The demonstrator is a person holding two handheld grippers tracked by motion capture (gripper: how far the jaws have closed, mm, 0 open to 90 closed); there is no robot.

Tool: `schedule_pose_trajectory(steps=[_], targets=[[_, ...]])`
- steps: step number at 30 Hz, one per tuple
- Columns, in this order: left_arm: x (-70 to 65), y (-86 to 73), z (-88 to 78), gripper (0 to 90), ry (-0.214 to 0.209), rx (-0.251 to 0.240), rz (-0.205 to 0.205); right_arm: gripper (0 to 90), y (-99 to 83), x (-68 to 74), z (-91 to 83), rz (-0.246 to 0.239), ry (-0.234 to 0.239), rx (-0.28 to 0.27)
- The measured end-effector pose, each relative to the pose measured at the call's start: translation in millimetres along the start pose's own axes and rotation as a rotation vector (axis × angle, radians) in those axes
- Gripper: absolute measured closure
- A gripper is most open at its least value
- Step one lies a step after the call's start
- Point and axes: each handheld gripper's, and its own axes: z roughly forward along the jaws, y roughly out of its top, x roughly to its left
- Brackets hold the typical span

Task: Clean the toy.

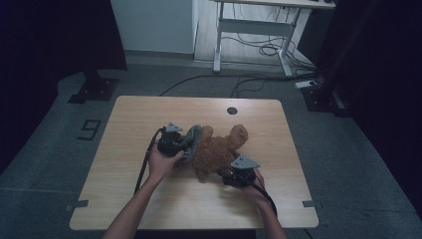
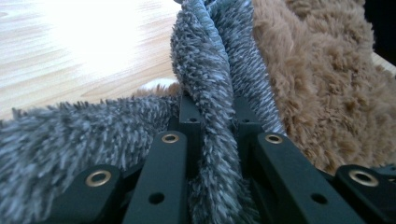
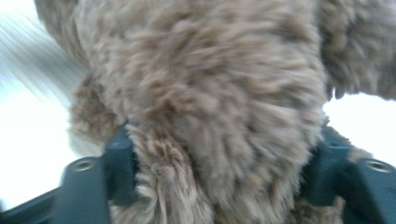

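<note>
Toy axis: the brown plush toy [image 1: 216, 152] lies flat, its long axis slanting from near the person's right hand up toward the table's far right.
Toy look: shaggy tan-brown fur, limbs splayed.
Toy place: middle of the wooden table [image 1: 149, 199], between the two grippers.
Cloth: a grey fuzzy cloth [image 1: 193, 142] lies along the toy's left edge, touching it.
Left gripper [image 2: 217, 140]: narrow, pinching a fold of the grey cloth.
Right gripper [image 3: 219, 154]: jaws wide, a brown limb between them; whether the pads press it cannot be told.

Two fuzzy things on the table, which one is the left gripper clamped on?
The grey fuzzy cloth: a fold of it sits pinched between the left gripper jaws. The brown plush toy lies beside it, at the right gripper.
</note>
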Motion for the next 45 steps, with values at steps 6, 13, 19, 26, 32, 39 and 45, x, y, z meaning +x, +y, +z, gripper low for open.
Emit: schedule_pose_trajectory(steps=[6,13,19,26,32,39,45], targets=[[-1.2,-18.7,-10.8,79.1,-0.030,-0.051,-0.029,18.1,4.2,-12.0,-18.8,0.186,0.092,-0.049],[-2.3,-35.1,-18.7,79.1,-0.044,-0.105,-0.047,15.6,9.4,-18.0,-18.0,0.255,0.125,-0.059],[-1.1,-40.5,-22.6,79.0,-0.063,-0.114,-0.069,45.1,10.9,-15.0,-10.8,0.239,0.192,-0.028],[-9.5,-48.9,-38.7,78.6,-0.076,-0.093,-0.038,57.4,1.9,-0.7,-12.5,0.170,0.183,0.020],[-18.0,-33.5,-66.8,77.7,-0.090,-0.110,-0.022,59.2,-2.3,9.4,-11.6,0.154,0.161,0.014],[-62.4,13.0,-78.4,77.8,-0.138,-0.182,0.080,59.4,-3.3,9.3,-11.3,0.156,0.148,0.008],[-122.3,44.2,-10.2,77.8,-0.152,-0.079,0.182,59.4,-3.3,13.0,-11.8,0.125,0.125,0.008]])
